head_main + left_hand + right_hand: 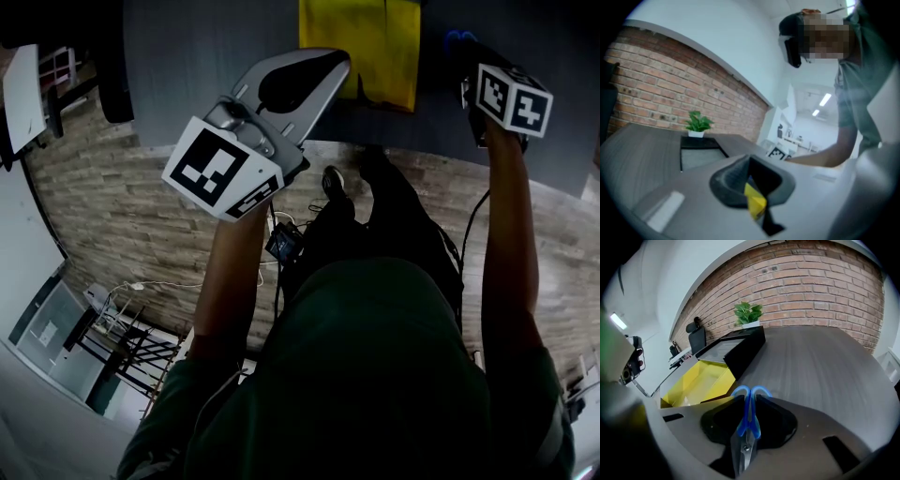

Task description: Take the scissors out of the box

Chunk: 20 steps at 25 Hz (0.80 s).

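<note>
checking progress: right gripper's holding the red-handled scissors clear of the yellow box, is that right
Not quite: the scissors have blue handles, not red. The right gripper view shows the right gripper shut on them, clear of the yellow box.

Grey table (825, 362), yellow box (698, 383), potted plant (748, 314)
</note>
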### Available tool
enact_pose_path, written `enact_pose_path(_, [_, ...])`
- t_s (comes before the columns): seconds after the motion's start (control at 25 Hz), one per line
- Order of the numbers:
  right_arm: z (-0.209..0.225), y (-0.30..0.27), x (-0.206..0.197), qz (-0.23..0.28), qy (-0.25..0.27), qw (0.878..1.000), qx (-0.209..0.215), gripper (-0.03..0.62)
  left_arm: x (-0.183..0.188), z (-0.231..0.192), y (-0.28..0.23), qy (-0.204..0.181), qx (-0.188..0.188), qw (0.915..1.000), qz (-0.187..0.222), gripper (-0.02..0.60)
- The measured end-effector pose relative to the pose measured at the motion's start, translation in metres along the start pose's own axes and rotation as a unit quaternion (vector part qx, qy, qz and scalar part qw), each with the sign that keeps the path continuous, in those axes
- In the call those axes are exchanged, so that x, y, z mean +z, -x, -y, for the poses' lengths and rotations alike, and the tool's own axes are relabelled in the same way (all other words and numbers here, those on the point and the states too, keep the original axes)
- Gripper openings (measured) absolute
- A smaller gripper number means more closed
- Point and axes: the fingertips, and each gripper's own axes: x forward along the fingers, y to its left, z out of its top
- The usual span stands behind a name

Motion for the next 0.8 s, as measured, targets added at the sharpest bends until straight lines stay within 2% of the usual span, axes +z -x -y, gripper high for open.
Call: enact_pose_path(0.8, [0.014, -0.013, -0.013, 0.003, 0.001, 1.0, -0.022, 0.075, 0.01, 0.001, 0.017, -0.011, 0.015, 0.9998, 0.007, -0.015])
